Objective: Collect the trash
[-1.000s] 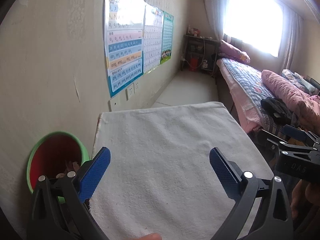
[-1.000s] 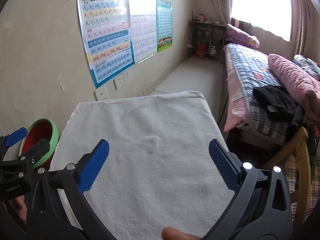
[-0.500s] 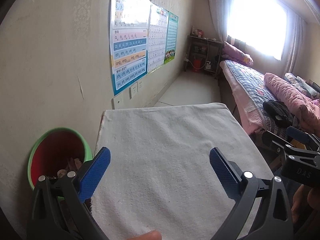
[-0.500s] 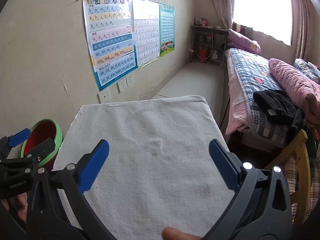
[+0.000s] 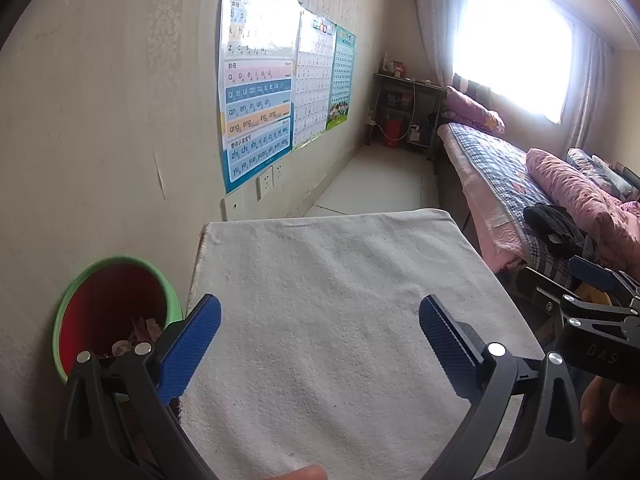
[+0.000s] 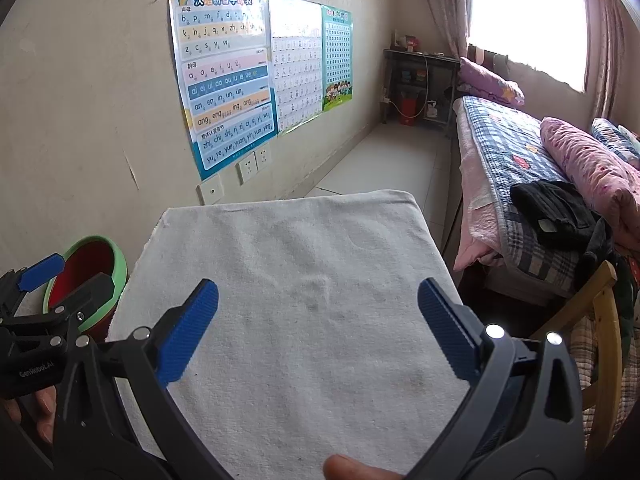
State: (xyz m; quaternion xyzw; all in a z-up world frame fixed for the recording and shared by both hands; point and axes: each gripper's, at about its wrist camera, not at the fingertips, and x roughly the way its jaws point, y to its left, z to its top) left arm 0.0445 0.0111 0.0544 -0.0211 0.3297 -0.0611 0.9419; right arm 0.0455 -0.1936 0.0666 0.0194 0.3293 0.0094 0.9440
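A green bin with a red inside [image 5: 108,304] stands on the floor left of the table, against the wall, with scraps of trash [image 5: 138,330] at its bottom. It also shows in the right wrist view [image 6: 90,268]. My left gripper [image 5: 320,344] is open and empty above the near part of the white cloth-covered table [image 5: 340,280]. My right gripper [image 6: 318,332] is open and empty over the same table [image 6: 304,264]. No trash lies on the cloth. Each gripper shows at the edge of the other's view.
Wall with posters [image 6: 228,80] and sockets [image 6: 252,166] runs along the left. A bed [image 6: 520,168] with pink bedding and black clothes stands to the right. A wooden chair [image 6: 604,320] is at the table's right. A dark shelf [image 5: 404,112] stands at the far end.
Both grippers have tilted up and drawn back slightly, so the table sits lower in both views. Both stay open and empty.
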